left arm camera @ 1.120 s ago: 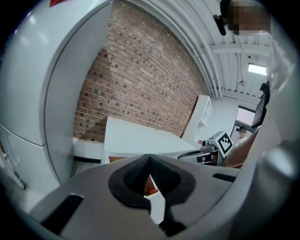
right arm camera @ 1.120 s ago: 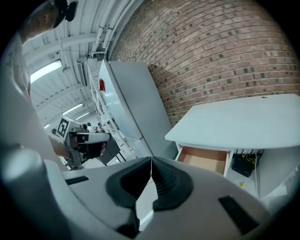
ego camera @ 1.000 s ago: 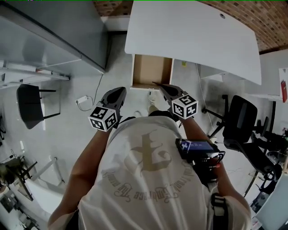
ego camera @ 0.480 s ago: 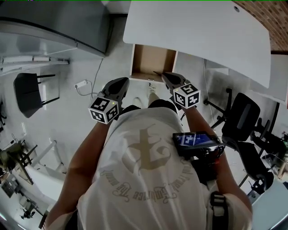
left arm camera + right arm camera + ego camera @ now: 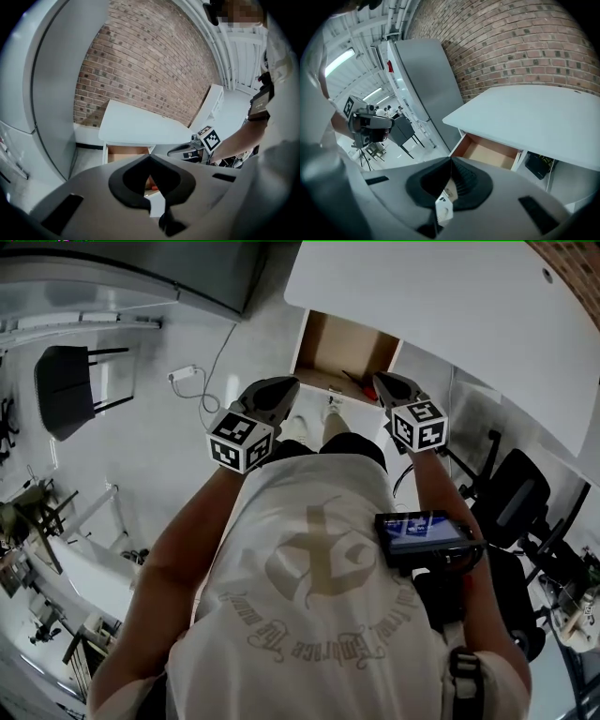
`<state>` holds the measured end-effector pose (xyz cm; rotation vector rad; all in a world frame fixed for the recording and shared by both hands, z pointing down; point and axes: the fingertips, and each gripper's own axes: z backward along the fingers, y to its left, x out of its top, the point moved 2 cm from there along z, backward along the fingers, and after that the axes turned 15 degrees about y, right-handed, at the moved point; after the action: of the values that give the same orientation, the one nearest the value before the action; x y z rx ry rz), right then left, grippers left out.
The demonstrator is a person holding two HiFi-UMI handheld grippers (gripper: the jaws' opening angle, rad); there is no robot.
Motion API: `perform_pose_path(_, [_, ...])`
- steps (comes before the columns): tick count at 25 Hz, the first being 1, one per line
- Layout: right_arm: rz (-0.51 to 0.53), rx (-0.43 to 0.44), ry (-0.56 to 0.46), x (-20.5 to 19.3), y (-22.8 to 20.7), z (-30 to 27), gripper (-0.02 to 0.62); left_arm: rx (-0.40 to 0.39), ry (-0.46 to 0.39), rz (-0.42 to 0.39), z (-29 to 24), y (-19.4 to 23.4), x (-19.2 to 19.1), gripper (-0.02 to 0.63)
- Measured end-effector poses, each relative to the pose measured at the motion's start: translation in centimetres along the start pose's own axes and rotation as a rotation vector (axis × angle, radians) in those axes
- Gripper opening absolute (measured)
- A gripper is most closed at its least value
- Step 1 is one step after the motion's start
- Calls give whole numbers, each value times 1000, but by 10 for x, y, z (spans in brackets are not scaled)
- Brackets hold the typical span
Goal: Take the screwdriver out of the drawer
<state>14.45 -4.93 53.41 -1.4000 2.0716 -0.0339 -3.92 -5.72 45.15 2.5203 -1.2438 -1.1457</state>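
At the near edge of the scene stands the person in a pale printed T-shirt (image 5: 309,587), with a dark flat-screened device (image 5: 427,529) strapped to the right forearm. Just beyond the chest, the left gripper (image 5: 291,383) and the right gripper (image 5: 379,379) are held side by side, both angled downward at the light wooden drawer (image 5: 330,345), which is pulled open below the white desk top (image 5: 441,306). Each gripper's tips are pressed together with nothing between them. Neither has reached the drawer. Inside it, close to the front wall and toward the right gripper's side, lies a short reddish streak that I take for the red-handled screwdriver (image 5: 350,378). Its long axis looks to run slantwise across the drawer floor, front to back and a little sideways. It is too small for me to tell which end is the blade. This looks like the approach, and the right gripper sits nearer. I would spread its jaws well before it dips in, and turn the wrist so they straddle the handle across that slant. It should come down clear of the drawer's front wall and the overhanging desk edge. Behind it all rises a red brick wall (image 5: 140,61).
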Motion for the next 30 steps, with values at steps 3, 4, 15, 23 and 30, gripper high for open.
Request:
perform_pose_path(3, [14, 6, 32, 0, -8, -18, 23, 18, 10, 15, -6, 14, -1, 18])
perform_pose_path(4, [20, 9, 48, -1, -10, -25, 23, 22, 14, 24, -8, 19, -2, 18])
perform_pose_path(15, [47, 13, 162, -34, -34, -54, 23, 28, 26, 75, -33, 10, -19, 18])
perform_pose_path(23, [43, -9, 238, -71, -41, -74, 23, 24, 37, 106, -41, 4, -48, 18])
perform_pose_path(30, [63, -8, 320, -104, -43, -90, 24, 19, 54, 142, -42, 0, -83, 18])
